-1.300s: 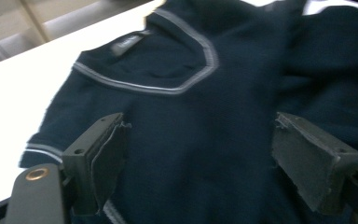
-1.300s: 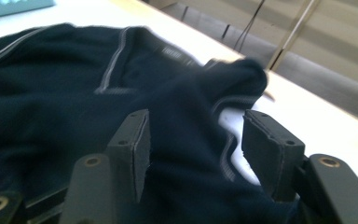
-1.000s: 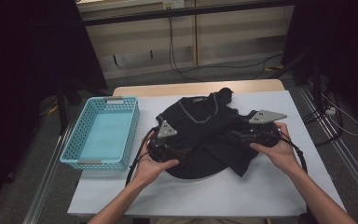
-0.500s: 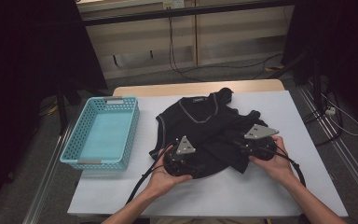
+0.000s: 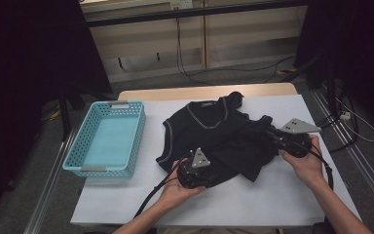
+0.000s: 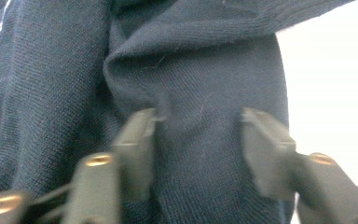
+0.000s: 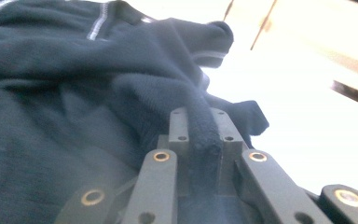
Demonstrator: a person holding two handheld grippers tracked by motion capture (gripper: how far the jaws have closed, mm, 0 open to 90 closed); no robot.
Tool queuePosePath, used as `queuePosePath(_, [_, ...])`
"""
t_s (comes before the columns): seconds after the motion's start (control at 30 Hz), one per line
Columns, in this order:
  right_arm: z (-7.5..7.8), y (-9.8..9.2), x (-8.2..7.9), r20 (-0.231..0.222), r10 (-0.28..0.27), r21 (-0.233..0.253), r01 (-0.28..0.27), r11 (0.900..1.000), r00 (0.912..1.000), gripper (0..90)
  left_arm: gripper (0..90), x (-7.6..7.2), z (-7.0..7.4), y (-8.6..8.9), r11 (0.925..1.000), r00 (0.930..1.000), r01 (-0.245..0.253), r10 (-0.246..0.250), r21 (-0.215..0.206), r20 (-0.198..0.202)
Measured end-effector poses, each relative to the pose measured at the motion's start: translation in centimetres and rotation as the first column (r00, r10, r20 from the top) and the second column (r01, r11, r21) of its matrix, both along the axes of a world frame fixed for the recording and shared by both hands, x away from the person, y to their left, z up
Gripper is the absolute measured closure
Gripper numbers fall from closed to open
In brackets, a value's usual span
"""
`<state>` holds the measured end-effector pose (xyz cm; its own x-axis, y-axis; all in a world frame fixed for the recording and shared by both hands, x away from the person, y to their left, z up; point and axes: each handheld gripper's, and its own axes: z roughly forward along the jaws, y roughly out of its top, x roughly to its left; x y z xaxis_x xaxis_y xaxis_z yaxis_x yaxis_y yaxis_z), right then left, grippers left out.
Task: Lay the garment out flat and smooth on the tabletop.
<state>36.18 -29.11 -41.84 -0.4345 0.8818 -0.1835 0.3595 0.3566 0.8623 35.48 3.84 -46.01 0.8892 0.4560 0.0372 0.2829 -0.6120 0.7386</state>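
Looking down on the table, we record one black sweater lying rumpled on the white surface, right of centre, with its neck toward the far edge. The fabric is a fine knit, matte and slightly fuzzy, with a thin pale stripe edging the V-shaped collar and the armhole. It is bunched into soft folds rather than spread flat.

One basket stands at the left of the table, well apart from the sweater. It is turquoise plastic, rectangular, with perforated lattice walls and a smooth floor.

We count two grippers, each held in one hand. The left gripper rests at the near edge of the sweater; in its own view the two black jaws stand wide apart, pressed down on the knit with a span of cloth between them, gripping nothing. The right gripper sits at the sweater's right side; in its own view the jaws are drawn together on a rolled ridge of the knit, which stands pinched up between them.

Each gripper carries one grey three-cornered plate on top and trails one black cable toward the near edge of the table.
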Motion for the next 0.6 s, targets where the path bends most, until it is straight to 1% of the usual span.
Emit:
queuePosePath(0.03, [-0.3,-0.3,0.1,-0.009,-0.007,0.002,0.007,1.0,0.9999,81.7,58.9,-0.1,0.1,0.0,1.0,0.9999,-0.003,0.003,0.008,0.012])
queuePosePath(0.07, [-0.5,-0.4,0.1,-0.017,-0.011,0.003,0.011,1.0,0.9998,81.7,67.6,-0.2,0.2,0.0,0.9996,0.9996,0.0,0.0,0.029,0.029])
queuePosePath(0.1, [-0.6,-0.5,0.2,-0.019,-0.011,0.001,0.011,1.0,0.9998,81.6,73.0,-0.1,0.2,0.0,0.9995,0.9997,-0.001,0.001,0.031,0.026])
queuePosePath(0.17, [-0.4,-0.4,0.2,-0.016,-0.007,0.007,0.007,1.0,0.9998,81.6,77.8,-0.1,0.4,0.2,0.9995,0.9997,-0.015,0.014,0.029,0.017])
queuePosePath(0.2, [-0.4,-0.3,0.1,-0.013,-0.002,0.007,0.002,1.0,0.9999,81.6,78.7,-0.2,0.5,0.2,0.9994,0.9995,-0.032,0.032,0.014,0.003])
queuePosePath(0.27, [-0.2,-0.2,-0.1,-0.009,0.004,0.008,-0.004,1.0,1.0,81.6,79.8,-0.2,1.0,0.7,0.9995,0.9994,-0.033,0.033,-0.003,-0.013])
queuePosePath(0.3, [-0.1,-0.1,-0.2,-0.008,0.011,0.011,-0.011,1.0,0.9999,81.6,80.2,-0.2,1.6,1.2,0.9997,0.9995,-0.025,0.025,-0.005,-0.017])
queuePosePath(0.37, [0.2,-0.1,-0.4,-0.002,0.022,0.015,-0.022,1.0,0.9998,81.5,80.9,-0.4,2.3,2.0,0.9994,0.9996,-0.026,0.025,-0.023,-0.009])
queuePosePath(0.43, [0.4,0.0,-0.5,-0.001,0.031,0.02,-0.031,0.999,0.9995,81.5,81.4,-0.6,3.1,3.0,0.9988,0.9994,-0.035,0.035,-0.034,-0.008])
queuePosePath(0.47, [0.5,-0.1,-0.5,0.0,0.033,0.021,-0.033,0.999,0.9994,81.6,81.6,-0.7,3.4,3.8,0.9979,0.9988,-0.047,0.046,-0.045,-0.014])
queuePosePath(0.5, [0.5,-0.1,-0.4,0.002,0.035,0.023,-0.035,0.999,0.9994,81.6,81.7,-0.8,3.6,4.3,0.9975,0.9984,-0.054,0.054,-0.044,-0.017])
queuePosePath(0.53, [0.6,-0.1,-0.4,0.002,0.034,0.023,-0.034,0.999,0.9994,81.6,81.7,-0.9,4.0,5.2,0.9965,0.9974,-0.071,0.07,-0.045,-0.014])
queuePosePath(0.57, [0.7,-0.1,-0.4,0.002,0.032,0.03,-0.032,0.999,0.9995,81.6,81.8,-1.0,4.1,5.7,0.9955,0.9967,-0.08,0.079,-0.052,-0.017])
queuePosePath(0.6, [0.8,-0.2,-0.4,0.001,0.034,0.043,-0.034,0.998,0.9994,81.6,81.8,-1.1,4.4,6.7,0.9938,0.9953,-0.097,0.096,-0.055,-0.012])
